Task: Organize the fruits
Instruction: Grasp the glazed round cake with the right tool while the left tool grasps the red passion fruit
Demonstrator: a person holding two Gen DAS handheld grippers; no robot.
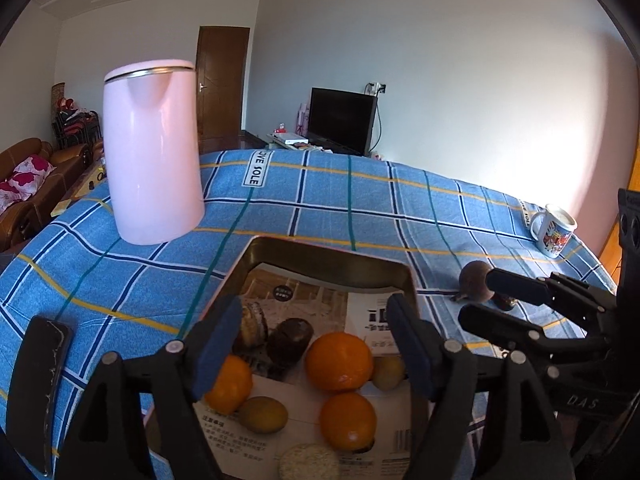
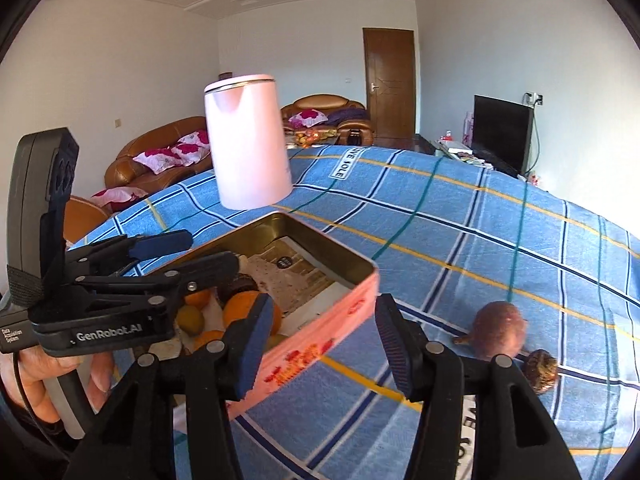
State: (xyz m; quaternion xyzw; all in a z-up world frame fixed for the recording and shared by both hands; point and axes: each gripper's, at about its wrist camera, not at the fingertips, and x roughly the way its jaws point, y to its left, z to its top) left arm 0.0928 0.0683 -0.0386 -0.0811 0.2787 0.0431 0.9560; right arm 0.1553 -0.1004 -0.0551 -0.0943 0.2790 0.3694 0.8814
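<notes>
A pink tin box [image 1: 332,254] [image 2: 320,332] lined with printed paper holds oranges [image 1: 339,361] [image 2: 244,308], small yellow-green fruits [image 1: 263,415] and a dark fruit [image 1: 290,338]. My left gripper [image 1: 316,344] is open and empty above the box; it shows in the right wrist view [image 2: 192,252] too. My right gripper [image 2: 320,344] is open and empty over the box's near right wall; in the left wrist view [image 1: 480,296] it sits right of the box. A brown round fruit [image 2: 500,328] [image 1: 474,278] and a small dark fruit [image 2: 542,366] lie on the cloth to the right.
A pink kettle [image 1: 154,152] [image 2: 250,140] stands behind the box on the blue checked tablecloth [image 1: 320,200]. A printed mug [image 1: 554,230] stands at the far right edge. A black phone [image 1: 38,392] lies at the left. A sofa, door and TV are beyond the table.
</notes>
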